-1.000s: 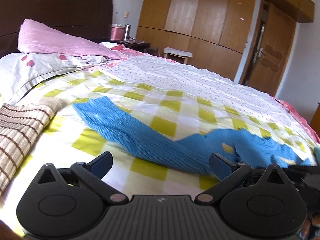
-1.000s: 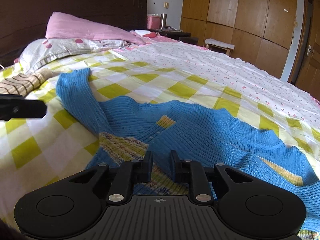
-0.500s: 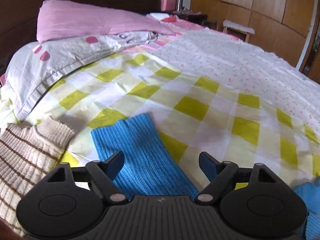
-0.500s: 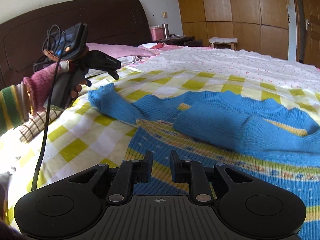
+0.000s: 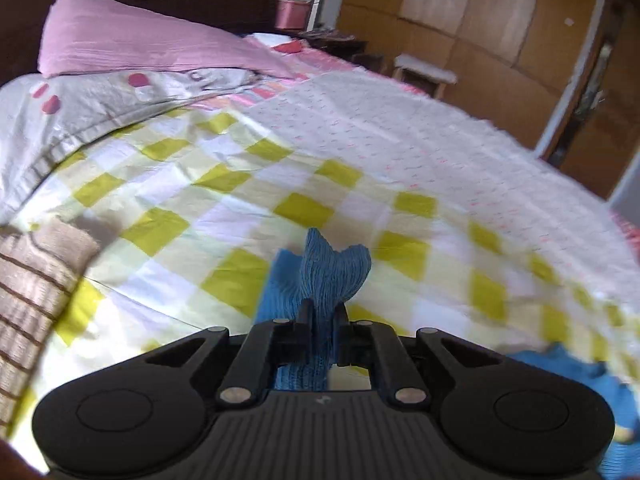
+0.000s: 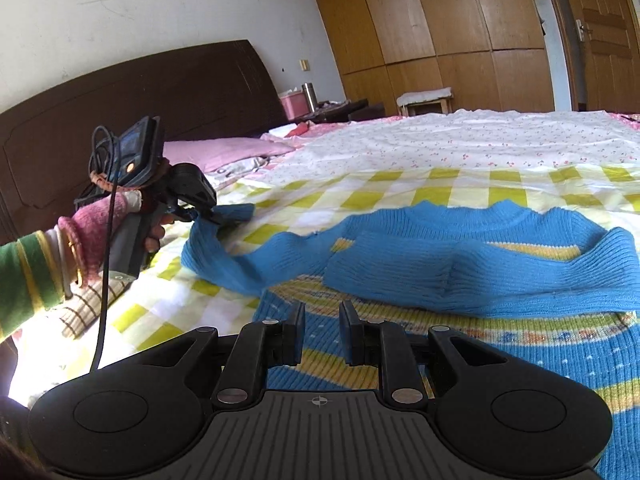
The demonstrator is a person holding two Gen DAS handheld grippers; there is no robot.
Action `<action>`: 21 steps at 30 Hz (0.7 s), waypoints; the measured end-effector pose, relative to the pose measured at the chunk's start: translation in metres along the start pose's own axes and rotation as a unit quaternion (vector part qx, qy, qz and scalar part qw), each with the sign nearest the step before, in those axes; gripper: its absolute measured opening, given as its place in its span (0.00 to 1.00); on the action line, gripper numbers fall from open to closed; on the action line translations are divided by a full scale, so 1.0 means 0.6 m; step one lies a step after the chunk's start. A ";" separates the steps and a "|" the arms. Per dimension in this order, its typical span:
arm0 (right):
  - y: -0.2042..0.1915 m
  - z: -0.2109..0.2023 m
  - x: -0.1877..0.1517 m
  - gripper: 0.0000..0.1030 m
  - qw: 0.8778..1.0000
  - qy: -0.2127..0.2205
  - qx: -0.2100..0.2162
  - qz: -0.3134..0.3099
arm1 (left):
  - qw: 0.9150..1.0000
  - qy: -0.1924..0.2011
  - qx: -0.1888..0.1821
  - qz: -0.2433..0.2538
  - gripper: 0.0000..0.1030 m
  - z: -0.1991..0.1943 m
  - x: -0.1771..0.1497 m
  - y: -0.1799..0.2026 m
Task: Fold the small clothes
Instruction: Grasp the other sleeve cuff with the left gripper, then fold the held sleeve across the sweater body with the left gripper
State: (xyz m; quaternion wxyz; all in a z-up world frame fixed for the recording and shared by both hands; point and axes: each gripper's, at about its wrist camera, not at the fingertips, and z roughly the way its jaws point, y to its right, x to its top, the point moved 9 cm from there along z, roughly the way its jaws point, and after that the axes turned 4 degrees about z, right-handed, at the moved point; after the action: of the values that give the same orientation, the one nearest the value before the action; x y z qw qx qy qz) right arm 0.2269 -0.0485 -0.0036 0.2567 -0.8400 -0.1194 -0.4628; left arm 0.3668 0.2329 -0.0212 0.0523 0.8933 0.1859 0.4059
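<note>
A blue knit sweater (image 6: 480,248) with a yellow patterned front lies flat on the checkered bed cover (image 5: 160,224). One sleeve (image 6: 392,276) is folded across its chest. The other sleeve (image 6: 248,264) stretches out to the left. My left gripper (image 5: 323,308) is closing on that sleeve's cuff (image 5: 334,264), and its pads pinch the bunched cloth. In the right wrist view a hand holds the left gripper (image 6: 208,216) just above the bed, with the cuff lifted. My right gripper (image 6: 322,312) hovers over the sweater's hem, its fingers a little apart with nothing between them.
A brown-striped beige garment (image 5: 28,280) lies at the left edge of the bed. A pink pillow (image 5: 140,40) and a dark headboard (image 6: 180,92) are at the back. Wooden wardrobes (image 6: 440,20) and a small stool (image 6: 426,100) stand beyond the bed.
My left gripper slid out along the blue sleeve to its cuff and went from wide open to pinching it. The right gripper drew back and tilted up, keeping the same narrow gap.
</note>
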 end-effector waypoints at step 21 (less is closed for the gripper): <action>0.085 -0.005 -0.046 0.37 0.979 -0.069 -0.018 0.193 | 0.961 -0.025 -0.190 0.201 0.36 -0.178 -0.292 0.169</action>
State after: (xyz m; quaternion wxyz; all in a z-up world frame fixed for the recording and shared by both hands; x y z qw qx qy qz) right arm 0.2317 -0.0919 -0.0419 0.3177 -0.8814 0.0362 -0.3477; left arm 0.2114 0.0671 -0.0489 0.1432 0.8958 -0.0792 0.4133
